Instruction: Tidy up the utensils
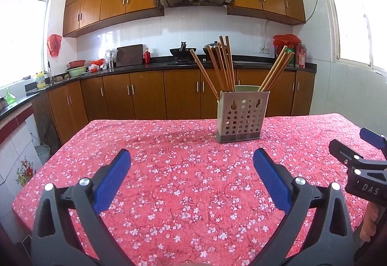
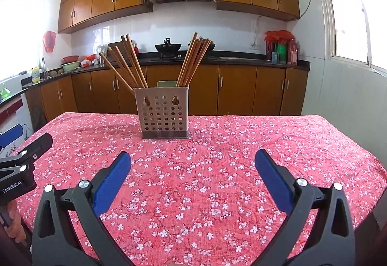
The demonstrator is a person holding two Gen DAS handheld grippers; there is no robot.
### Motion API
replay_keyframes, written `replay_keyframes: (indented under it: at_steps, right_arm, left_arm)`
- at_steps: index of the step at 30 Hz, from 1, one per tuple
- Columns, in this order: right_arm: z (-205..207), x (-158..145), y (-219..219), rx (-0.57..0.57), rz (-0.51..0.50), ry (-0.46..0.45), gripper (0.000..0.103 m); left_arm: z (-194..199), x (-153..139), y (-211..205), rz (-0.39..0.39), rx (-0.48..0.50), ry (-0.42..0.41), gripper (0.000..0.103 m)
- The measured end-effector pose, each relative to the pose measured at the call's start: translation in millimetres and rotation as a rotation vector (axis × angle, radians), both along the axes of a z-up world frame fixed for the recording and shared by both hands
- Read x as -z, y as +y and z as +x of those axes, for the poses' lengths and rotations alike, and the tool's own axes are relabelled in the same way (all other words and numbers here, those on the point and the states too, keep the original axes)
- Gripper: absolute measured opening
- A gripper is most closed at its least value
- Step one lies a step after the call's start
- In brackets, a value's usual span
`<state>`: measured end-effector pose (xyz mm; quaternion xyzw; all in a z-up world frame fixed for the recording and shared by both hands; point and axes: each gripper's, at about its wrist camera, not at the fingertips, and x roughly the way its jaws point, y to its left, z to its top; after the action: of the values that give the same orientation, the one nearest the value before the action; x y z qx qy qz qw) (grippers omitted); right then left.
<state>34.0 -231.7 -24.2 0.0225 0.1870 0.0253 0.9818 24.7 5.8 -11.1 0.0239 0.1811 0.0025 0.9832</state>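
Note:
A beige perforated utensil holder [image 1: 240, 116] [image 2: 161, 113] stands upright on the table with the red floral cloth [image 1: 183, 169] [image 2: 217, 157]. Several wooden chopsticks [image 1: 221, 67] [image 2: 125, 62] lean left in one compartment, and another bundle of chopsticks [image 1: 277, 71] [image 2: 192, 60] leans right in the other. My left gripper [image 1: 192, 157] hovers open over the near cloth, well short of the holder, nothing between its blue pads [image 1: 113, 181]. My right gripper [image 2: 193, 158] is likewise open and empty, and shows in the left wrist view as the right gripper [image 1: 355, 145] at the far right.
Behind the table runs a kitchen counter [image 1: 169, 64] with woks, bowls, bottles and a cutting board, with wooden cabinets below and above. Windows sit at both sides. The table's far edge lies just behind the holder. A hand [image 2: 14, 224] holds the left tool.

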Motion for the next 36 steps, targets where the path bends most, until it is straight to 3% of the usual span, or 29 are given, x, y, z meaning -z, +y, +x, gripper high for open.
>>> replay_keyframes:
  at_steps: [36]
  right_arm:
    - [3.3, 2.2, -6.9, 0.019, 0.012, 0.025, 0.101]
  left_arm:
    - [7.8, 3.8, -4.0, -0.01, 0.017, 0.029, 0.099]
